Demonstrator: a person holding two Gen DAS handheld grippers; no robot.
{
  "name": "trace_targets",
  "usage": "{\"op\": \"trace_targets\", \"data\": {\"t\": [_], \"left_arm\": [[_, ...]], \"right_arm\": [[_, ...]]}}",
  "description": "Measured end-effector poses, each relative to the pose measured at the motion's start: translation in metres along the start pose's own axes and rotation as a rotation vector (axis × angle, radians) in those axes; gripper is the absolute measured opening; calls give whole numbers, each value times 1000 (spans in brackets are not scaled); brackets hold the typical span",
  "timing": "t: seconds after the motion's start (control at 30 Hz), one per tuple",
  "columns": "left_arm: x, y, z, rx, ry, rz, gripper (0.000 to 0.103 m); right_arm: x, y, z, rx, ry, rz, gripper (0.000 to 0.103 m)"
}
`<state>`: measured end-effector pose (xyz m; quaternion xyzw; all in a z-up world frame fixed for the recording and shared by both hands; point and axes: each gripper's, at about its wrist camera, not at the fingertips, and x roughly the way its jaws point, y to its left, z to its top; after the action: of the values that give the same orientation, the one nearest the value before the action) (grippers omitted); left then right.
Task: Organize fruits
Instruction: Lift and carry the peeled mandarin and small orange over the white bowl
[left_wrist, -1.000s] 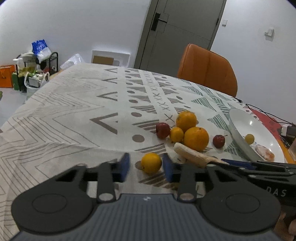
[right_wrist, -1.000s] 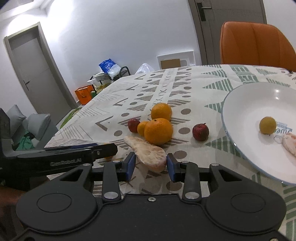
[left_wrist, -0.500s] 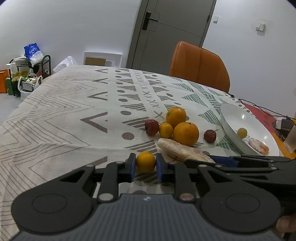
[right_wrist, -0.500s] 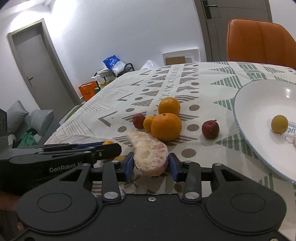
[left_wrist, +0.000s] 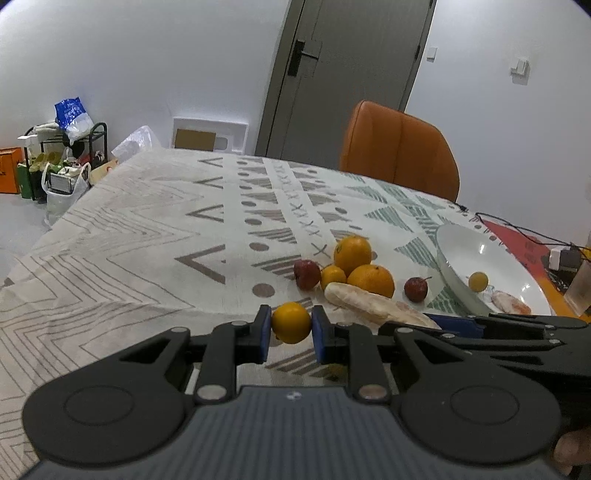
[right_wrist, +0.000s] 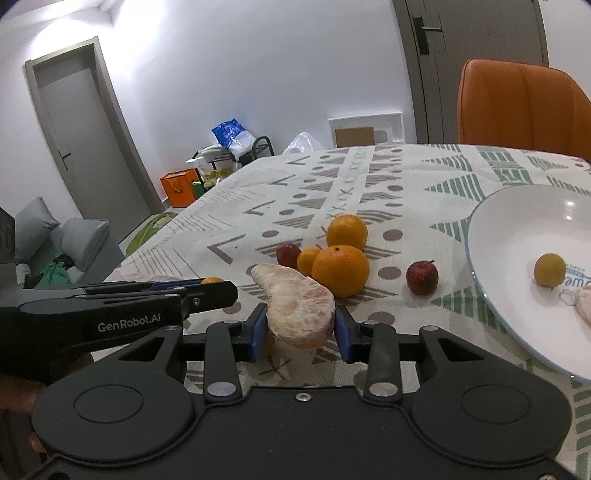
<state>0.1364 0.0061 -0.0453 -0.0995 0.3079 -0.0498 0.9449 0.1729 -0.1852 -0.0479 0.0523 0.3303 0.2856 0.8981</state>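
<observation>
Left wrist: tangerine (left_wrist: 291, 322) between pads.

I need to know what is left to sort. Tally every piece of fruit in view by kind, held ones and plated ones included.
Large oranges: 2
Small orange citrus: 2, one on the cloth, one in the left gripper
Red fruits: 2
Small yellow fruit on the plate: 1
Peeled pomelo segments: 2, one in the right gripper, closing, one on the plate
Total: 9

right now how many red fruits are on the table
2. One red fruit sits at the left edge of the orange cluster, touching the small orange. The other lies alone on the cloth between the cluster and the plate. More could be hidden behind the oranges.
</observation>
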Motion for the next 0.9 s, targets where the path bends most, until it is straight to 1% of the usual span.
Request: {"op": "trace_targets", "data": {"t": [0.23, 0.37, 0.9], "left_arm": [[-7, -9, 5, 22, -27, -6, 21], [-7, -18, 7, 32, -35, -20, 21], [8, -62, 13, 99, -30, -69, 21]], "right_arm": [[-20, -11, 4, 24, -51, -33, 36], [-29, -22, 3, 40, -61, -60, 36], [-61, -69, 0, 103, -117, -167, 36]]}}
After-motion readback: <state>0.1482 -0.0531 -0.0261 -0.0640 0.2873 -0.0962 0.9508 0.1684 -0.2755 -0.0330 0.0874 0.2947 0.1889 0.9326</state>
